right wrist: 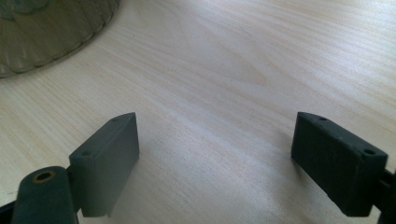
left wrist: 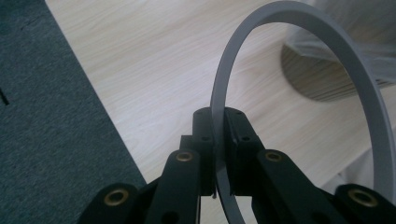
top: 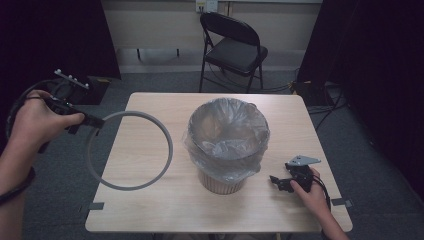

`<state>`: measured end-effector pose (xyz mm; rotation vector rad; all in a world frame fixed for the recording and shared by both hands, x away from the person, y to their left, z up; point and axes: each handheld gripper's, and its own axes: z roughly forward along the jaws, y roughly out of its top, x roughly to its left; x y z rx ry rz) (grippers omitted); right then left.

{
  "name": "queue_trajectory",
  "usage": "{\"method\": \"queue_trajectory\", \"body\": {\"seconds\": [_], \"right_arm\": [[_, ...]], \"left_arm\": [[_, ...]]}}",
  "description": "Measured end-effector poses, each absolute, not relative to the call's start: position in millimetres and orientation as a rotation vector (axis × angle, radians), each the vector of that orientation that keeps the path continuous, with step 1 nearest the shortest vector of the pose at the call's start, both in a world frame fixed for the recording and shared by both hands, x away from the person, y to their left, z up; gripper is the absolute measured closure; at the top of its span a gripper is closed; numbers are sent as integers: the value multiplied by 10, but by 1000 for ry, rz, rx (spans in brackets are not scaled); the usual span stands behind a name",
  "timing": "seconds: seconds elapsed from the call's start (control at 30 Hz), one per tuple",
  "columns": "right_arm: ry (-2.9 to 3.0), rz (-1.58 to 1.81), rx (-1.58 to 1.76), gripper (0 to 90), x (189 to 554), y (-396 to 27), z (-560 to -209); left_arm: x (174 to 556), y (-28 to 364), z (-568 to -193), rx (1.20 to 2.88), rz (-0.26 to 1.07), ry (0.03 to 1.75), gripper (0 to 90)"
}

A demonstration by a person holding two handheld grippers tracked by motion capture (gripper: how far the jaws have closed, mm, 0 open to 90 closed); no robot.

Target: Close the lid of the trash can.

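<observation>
A light wood-grain table (top: 150,200) is seen in the centre of the frame, square-topped, with small dark clips at its lower left and lower right edges. A ribbed beige bin (top: 220,182) lined with a clear plastic bag (top: 227,135) is stood on it, right of centre. The right gripper (top: 276,182) is rested low on the tabletop at lower right, just beside the bin, jaws spread apart over bare wood. Grey carpet floor (top: 380,200) is seen around the table; a black folding chair (top: 232,47) is stood on it at upper centre.
</observation>
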<state>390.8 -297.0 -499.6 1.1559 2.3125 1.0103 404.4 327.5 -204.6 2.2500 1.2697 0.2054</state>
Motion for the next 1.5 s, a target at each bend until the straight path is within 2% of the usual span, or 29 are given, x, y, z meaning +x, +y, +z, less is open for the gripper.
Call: {"method": "queue_trajectory", "body": {"seconds": [0.17, 0.33, 0.7, 0.9, 1.5], "right_arm": [[2320, 1014, 1152, 138, 3912, -2973, -4996], [2324, 1016, 1148, 133, 3917, -2974, -4996], [2326, 1015, 1144, 131, 3919, -2971, -4997], [2326, 1015, 1145, 131, 3919, -2971, -4997], [2326, 1015, 1146, 130, 3918, -2971, -4997]], "left_arm": [[4069, 3175, -1658, 2218, 220, 1230, 839], [4171, 2866, -1431, 2212, 218, 1155, 839], [4435, 2333, -1658, 2270, 205, 1167, 836], [4496, 2107, -1722, 2316, 273, 1185, 833], [4650, 1574, -1914, 2291, 244, 1168, 832]]}}
